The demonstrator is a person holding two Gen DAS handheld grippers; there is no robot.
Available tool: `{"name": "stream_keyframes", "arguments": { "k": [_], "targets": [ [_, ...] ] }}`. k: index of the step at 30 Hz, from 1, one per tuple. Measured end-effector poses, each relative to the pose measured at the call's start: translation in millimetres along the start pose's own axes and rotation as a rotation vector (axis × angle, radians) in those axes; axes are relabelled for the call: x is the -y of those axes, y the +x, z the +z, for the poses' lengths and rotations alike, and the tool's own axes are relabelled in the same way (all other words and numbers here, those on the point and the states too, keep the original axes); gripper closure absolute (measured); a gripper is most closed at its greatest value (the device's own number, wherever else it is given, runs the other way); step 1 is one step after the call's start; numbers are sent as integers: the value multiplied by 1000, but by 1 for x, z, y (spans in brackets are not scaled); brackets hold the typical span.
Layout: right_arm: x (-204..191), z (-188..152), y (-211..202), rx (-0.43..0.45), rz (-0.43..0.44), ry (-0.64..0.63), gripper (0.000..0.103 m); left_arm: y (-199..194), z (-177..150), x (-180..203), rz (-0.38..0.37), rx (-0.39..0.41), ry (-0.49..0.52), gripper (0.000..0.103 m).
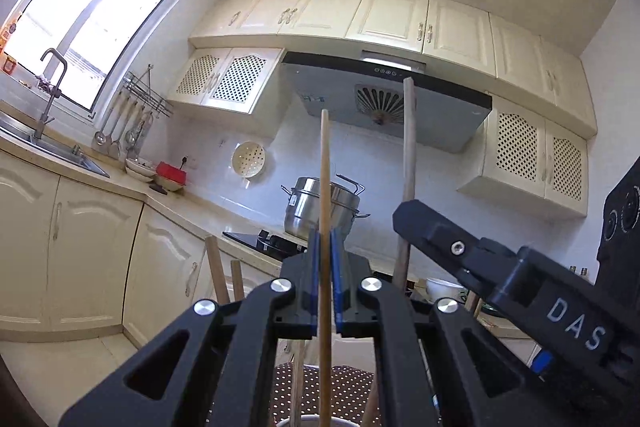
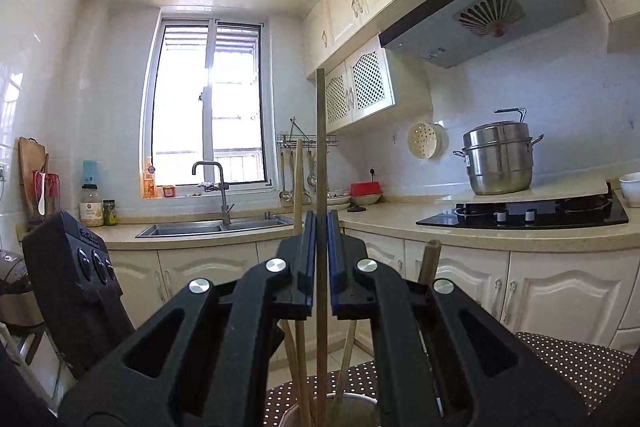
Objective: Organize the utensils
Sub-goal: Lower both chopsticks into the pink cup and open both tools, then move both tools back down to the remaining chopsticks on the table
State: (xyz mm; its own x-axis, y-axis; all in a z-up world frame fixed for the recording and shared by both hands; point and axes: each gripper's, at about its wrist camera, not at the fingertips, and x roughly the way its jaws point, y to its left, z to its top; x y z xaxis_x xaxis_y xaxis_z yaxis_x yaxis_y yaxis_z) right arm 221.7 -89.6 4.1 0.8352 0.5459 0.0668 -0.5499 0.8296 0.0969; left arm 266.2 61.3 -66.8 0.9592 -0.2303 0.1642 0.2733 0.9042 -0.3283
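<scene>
Left wrist view, left tongs [image 1: 325, 251] clenched on pale stick [image 1: 325, 163], right tongs [image 2: 321, 227] clamping darker stick [image 2: 320, 131].

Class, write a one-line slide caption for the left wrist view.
Left claw shut on an upright pale wooden stick, kitchen counter and steel pot behind.

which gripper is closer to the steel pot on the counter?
Right, though only slightly. The right gripper, shut on a darker stick, sits to the right of the left gripper, on the side nearer the steel pot. Both are well short.
</scene>
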Motion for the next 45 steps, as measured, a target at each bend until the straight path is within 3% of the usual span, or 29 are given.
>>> {"name": "stream_keyframes", "arguments": {
  "k": [9,10,13,28,37,42,45],
  "targets": [
    [1,-8,1,-54,-8,6,97,-1,-6,-9,22,-90,-14,96],
    [0,-8,0,-58,-11,3,97,-2,-6,-9,23,-98,-17,95],
    [-2,-8,-4,-71,-11,1,97,-7,-4,-10,34,-105,-22,75],
    [-7,-9,-28,-128,-54,10,97,-39,16,-3,148,-176,65,61],
    [-6,-9,-37,-165,-86,27,96,-52,27,2,161,-205,71,55],
    [-8,-4,-48,-165,-100,28,85,-62,33,9,163,-210,77,54],
    [-11,1,-58,-159,-104,17,84,-70,37,15,163,-212,88,53]
  ]
}}
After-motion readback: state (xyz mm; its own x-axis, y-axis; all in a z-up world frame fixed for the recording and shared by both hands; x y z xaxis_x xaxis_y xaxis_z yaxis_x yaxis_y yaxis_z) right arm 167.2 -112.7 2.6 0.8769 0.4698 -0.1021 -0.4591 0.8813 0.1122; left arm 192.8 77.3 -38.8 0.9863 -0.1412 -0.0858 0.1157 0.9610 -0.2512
